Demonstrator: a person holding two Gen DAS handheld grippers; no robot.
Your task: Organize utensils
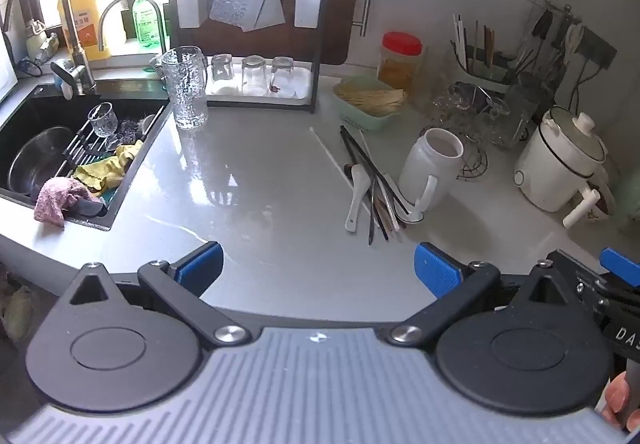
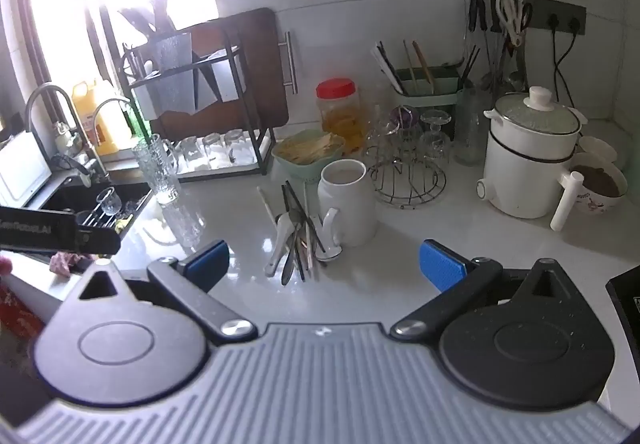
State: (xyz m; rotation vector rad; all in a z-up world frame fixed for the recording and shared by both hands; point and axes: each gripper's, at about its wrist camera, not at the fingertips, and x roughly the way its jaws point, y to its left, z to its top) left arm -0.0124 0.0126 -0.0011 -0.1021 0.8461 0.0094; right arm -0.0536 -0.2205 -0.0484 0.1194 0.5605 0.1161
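A loose pile of utensils [image 1: 374, 186] lies on the grey counter: white ceramic spoons, dark and pale chopsticks, metal cutlery. The same pile [image 2: 298, 232] shows in the right wrist view, just left of a white handled mug [image 2: 347, 202], also seen as the mug [image 1: 432, 170]. My left gripper [image 1: 320, 270] hovers open over bare counter, short of the pile and to its left. My right gripper [image 2: 324, 264] is open too, with the pile's near ends just beyond its fingertips. Nothing sits between either pair of blue pads. A green utensil holder [image 2: 430, 88] with chopsticks stands at the back.
A black sink [image 1: 60, 148] with a bowl, rack and cloths lies left. A glass pitcher [image 1: 186, 86], a black rack with glasses [image 1: 256, 76], a green tray [image 1: 368, 102], a red-lidded jar [image 2: 338, 112], a wire glass stand [image 2: 408, 180] and a white pot [image 2: 528, 152] crowd the back.
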